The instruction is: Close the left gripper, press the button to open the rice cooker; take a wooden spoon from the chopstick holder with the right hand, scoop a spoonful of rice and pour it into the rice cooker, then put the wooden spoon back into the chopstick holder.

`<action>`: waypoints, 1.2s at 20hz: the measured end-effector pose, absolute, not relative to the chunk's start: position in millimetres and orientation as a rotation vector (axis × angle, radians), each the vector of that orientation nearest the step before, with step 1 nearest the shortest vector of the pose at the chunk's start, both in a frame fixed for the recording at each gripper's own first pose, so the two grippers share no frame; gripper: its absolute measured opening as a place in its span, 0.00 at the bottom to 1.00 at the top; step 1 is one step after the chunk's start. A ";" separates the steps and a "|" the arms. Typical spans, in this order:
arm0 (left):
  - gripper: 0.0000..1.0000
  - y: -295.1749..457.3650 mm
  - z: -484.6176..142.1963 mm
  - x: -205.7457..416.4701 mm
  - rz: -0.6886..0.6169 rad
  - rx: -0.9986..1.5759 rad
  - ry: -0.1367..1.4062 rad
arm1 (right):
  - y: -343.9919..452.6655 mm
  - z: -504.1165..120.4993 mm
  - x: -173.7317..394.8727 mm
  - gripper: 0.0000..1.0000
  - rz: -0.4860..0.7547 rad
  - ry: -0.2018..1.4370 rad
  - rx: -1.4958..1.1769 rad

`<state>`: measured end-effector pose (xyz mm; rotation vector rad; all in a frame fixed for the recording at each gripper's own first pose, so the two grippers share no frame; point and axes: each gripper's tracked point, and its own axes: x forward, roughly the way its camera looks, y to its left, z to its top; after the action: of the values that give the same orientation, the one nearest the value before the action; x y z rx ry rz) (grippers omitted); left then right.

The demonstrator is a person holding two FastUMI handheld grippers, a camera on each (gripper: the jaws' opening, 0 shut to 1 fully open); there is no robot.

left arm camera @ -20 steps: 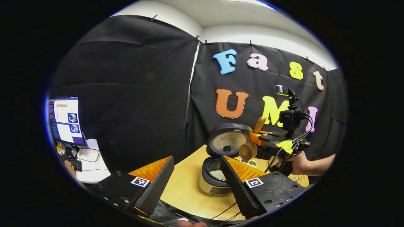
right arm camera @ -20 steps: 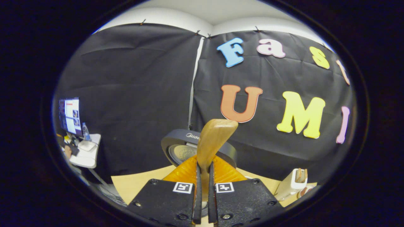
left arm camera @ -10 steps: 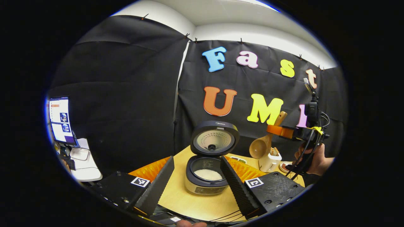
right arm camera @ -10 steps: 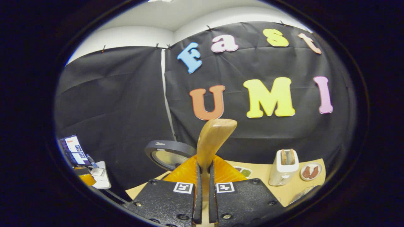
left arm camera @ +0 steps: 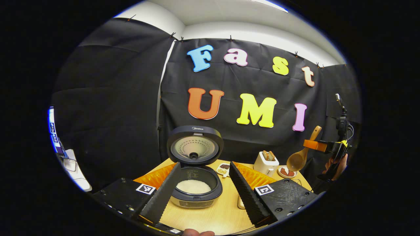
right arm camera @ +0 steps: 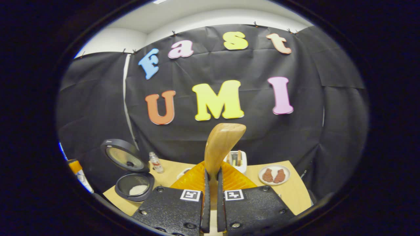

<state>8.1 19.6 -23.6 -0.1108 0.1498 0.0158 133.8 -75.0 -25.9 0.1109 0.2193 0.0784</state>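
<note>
Fingers [right arm camera: 200,209] clamp the wooden spoon [right arm camera: 220,147]; its bowl [left arm camera: 296,161] hangs tableward.

on your round wooden table [right arm camera: 295,193], a white toaster [left arm camera: 266,162] with toast in its slots, a plate [right arm camera: 274,174] with two brown pieces, a small bottle [right arm camera: 157,163], a divided dish [left arm camera: 223,168] behind the cooker

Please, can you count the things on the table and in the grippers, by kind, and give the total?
Rice cooker: 1
Wooden spoon: 1
Toaster: 1
Plate: 1
Small dish: 1
Bottle: 1
Grippers: 2, left and right
Total: 8
</note>
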 end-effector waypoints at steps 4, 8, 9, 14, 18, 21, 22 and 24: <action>0.95 4.4 -30.3 35.2 -0.001 -0.098 0.177 | -155.9 -62.2 142.6 0.13 -0.064 0.280 0.172; 0.95 -8.0 -26.3 55.3 -0.007 -0.112 0.193 | -221.7 -106.7 152.8 0.13 -0.189 0.335 0.214; 0.95 -9.5 -28.8 58.7 -0.003 -0.110 0.204 | -231.2 -117.5 158.4 0.13 -0.209 0.345 0.231; 0.95 -13.6 -31.7 68.3 0.021 -0.084 0.236 | -266.9 -170.2 175.3 0.13 -0.260 0.397 0.247; 0.95 -18.6 -36.1 74.2 0.027 -0.070 0.265 | -271.6 -215.0 192.3 0.13 -0.256 0.444 0.264; 0.95 -20.3 -33.2 78.3 0.040 -0.063 0.271 | -269.9 -245.1 198.3 0.13 -0.245 0.473 0.269; 0.95 -20.5 -31.1 77.3 0.045 -0.061 0.271 | -269.1 -251.9 199.2 0.17 -0.242 0.478 0.276; 0.95 -19.1 -21.2 79.7 0.051 -0.048 0.256 | -268.2 -262.0 200.2 0.13 -0.237 0.481 0.290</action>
<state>79.7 -19.1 -21.2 -0.0477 0.2559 0.0508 200.2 -268.2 -262.0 0.2896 0.4808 -0.2375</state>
